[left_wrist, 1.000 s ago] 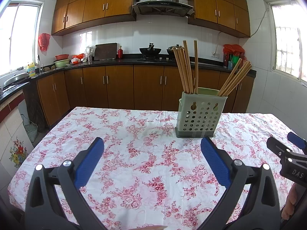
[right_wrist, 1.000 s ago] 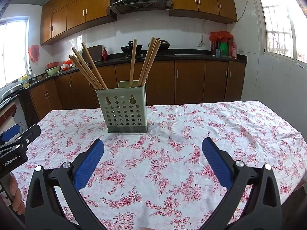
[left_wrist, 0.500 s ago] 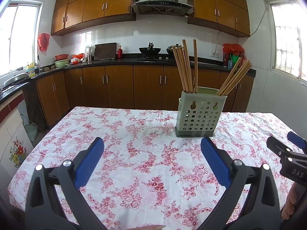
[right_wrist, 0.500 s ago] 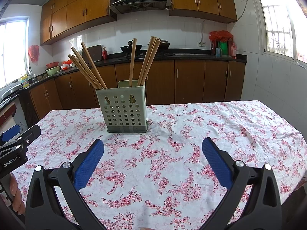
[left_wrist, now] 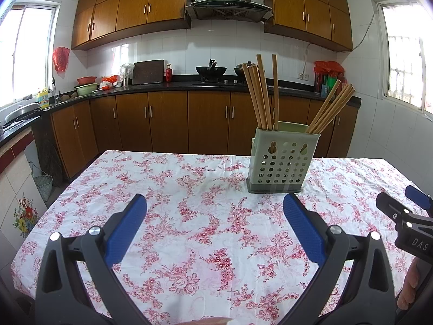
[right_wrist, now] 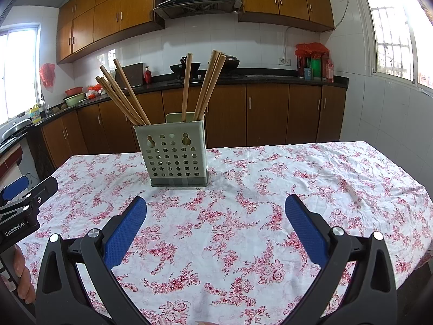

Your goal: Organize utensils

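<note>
A pale green perforated utensil holder (left_wrist: pixel 281 162) (right_wrist: pixel 177 155) stands upright on the flowered tablecloth (left_wrist: pixel 211 216) (right_wrist: pixel 257 189). Several wooden chopsticks (left_wrist: pixel 261 94) (right_wrist: pixel 127 97) stick out of it in two leaning bunches plus one upright stick. My left gripper (left_wrist: pixel 215 207) is open and empty, low over the cloth, with the holder ahead and to its right. Open too and holding nothing, my right gripper (right_wrist: pixel 215 207) has the holder ahead to its left. Each gripper shows at the edge of the other's view, held by a hand (left_wrist: pixel 411 284) (right_wrist: pixel 21 270).
Wooden base cabinets (left_wrist: pixel 167 124) and a black counter (left_wrist: pixel 151 85) with a stove, woks and bowls run behind the table. The table's far edge (left_wrist: pixel 176 153) and right edge (right_wrist: pixel 422 189) drop to the floor. Windows light both sides.
</note>
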Motion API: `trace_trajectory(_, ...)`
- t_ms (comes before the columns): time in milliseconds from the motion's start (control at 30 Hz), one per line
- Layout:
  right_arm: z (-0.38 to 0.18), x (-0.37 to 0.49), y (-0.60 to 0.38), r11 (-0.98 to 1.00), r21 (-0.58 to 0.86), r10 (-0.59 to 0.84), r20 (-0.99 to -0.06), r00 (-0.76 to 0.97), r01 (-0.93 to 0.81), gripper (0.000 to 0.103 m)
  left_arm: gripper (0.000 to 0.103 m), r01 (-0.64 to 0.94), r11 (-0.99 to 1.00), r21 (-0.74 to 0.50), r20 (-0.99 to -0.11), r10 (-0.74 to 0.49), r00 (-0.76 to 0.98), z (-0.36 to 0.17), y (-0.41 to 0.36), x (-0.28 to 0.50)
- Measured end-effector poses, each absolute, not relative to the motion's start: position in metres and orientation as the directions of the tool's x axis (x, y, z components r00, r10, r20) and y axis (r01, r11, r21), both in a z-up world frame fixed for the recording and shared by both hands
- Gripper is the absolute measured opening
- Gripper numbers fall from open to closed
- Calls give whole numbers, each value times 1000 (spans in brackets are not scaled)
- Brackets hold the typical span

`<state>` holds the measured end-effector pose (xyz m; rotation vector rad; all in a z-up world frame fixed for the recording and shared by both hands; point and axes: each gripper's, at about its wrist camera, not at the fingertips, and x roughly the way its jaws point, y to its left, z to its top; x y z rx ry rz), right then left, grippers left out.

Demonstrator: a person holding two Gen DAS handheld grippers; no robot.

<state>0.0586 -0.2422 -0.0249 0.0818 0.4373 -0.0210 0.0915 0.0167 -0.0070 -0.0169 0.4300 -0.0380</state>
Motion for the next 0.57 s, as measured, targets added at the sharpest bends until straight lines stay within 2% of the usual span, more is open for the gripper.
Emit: trace_trajectory(567, -27, 59, -242, 996, 79, 2, -427, 904, 35, 101, 99, 39, 999, -19, -412, -43, 910, -7, 18, 92)
